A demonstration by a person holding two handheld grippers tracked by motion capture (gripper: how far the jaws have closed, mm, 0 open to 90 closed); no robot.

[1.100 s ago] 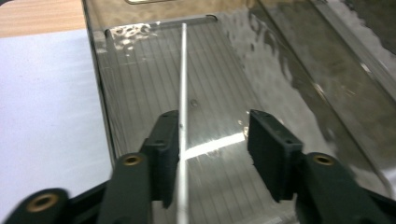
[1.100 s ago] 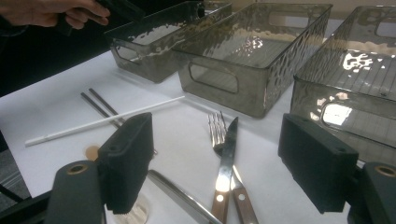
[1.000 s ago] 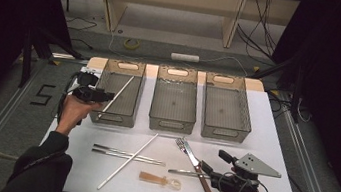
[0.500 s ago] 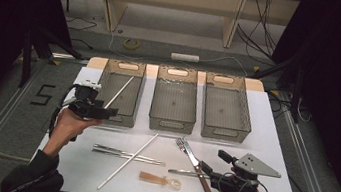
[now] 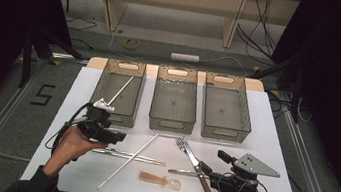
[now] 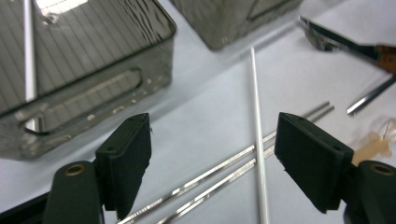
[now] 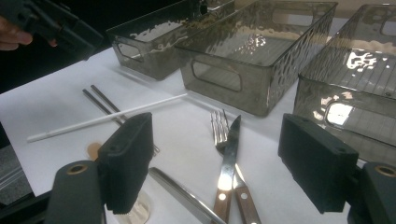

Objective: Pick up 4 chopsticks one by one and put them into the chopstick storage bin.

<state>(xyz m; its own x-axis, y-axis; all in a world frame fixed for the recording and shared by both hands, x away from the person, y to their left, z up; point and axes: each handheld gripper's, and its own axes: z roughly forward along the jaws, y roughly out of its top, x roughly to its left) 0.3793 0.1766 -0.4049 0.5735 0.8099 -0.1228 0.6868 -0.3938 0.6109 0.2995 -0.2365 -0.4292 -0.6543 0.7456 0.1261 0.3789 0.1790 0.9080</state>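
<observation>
Chopsticks (image 5: 127, 155) lie on white table (image 5: 274, 136); grey floor (image 5: 0, 107) surrounds it.

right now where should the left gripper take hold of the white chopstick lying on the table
Best near the upper half of the white chopstick, clear of the metal chopsticks it crosses lower down. It lies flat and slanted, so the left gripper, its jaws just opened and empty, should probably come straight down with one of its fingers on each long side, square across the thin shaft.
</observation>
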